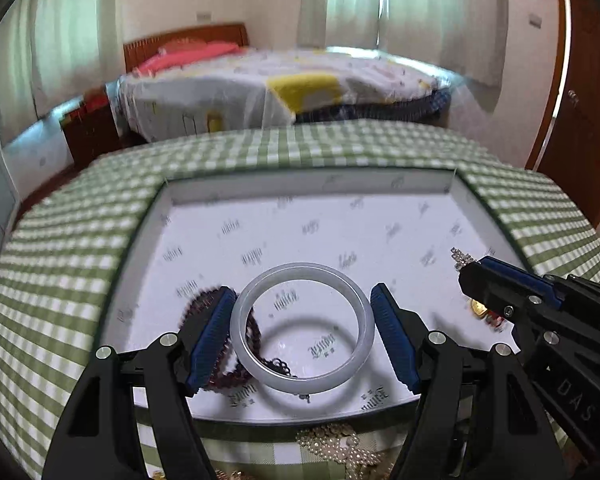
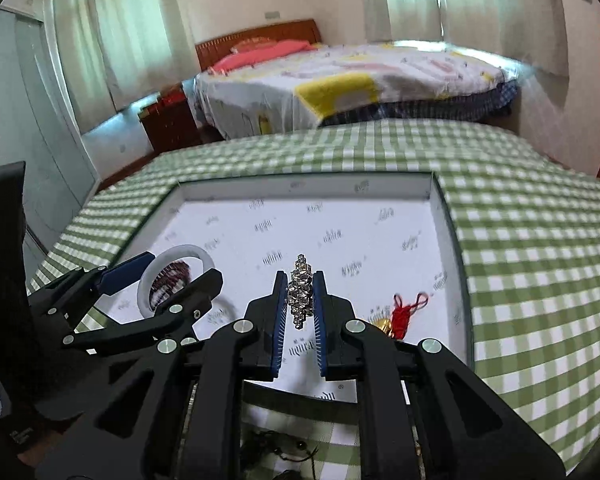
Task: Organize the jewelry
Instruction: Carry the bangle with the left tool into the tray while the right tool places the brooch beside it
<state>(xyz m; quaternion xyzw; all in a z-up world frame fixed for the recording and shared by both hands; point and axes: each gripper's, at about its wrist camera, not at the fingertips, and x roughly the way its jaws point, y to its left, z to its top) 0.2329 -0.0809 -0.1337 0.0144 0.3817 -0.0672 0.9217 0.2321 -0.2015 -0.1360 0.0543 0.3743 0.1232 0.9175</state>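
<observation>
A shallow white box point(image 1: 172, 196) with printed lining lies on the green checked table. My left gripper point(image 1: 304, 320) is shut on a pale translucent bangle point(image 1: 260, 368), holding it above the box floor; its shadow falls below. A dark red bead bracelet point(image 1: 204, 300) lies in the box under the left finger. My right gripper point(image 2: 301, 300) is shut on a silver rhinestone piece point(image 2: 300, 296), also seen in the left wrist view point(image 1: 462, 258). The bangle shows in the right wrist view point(image 2: 180, 250) too.
A gold charm with red cord point(image 2: 404, 312) lies in the box at the right. A gold bead piece point(image 1: 340, 448) lies on the checked tablecloth point(image 1: 80, 208) in front of the box. A bed point(image 1: 300, 84) stands beyond the table.
</observation>
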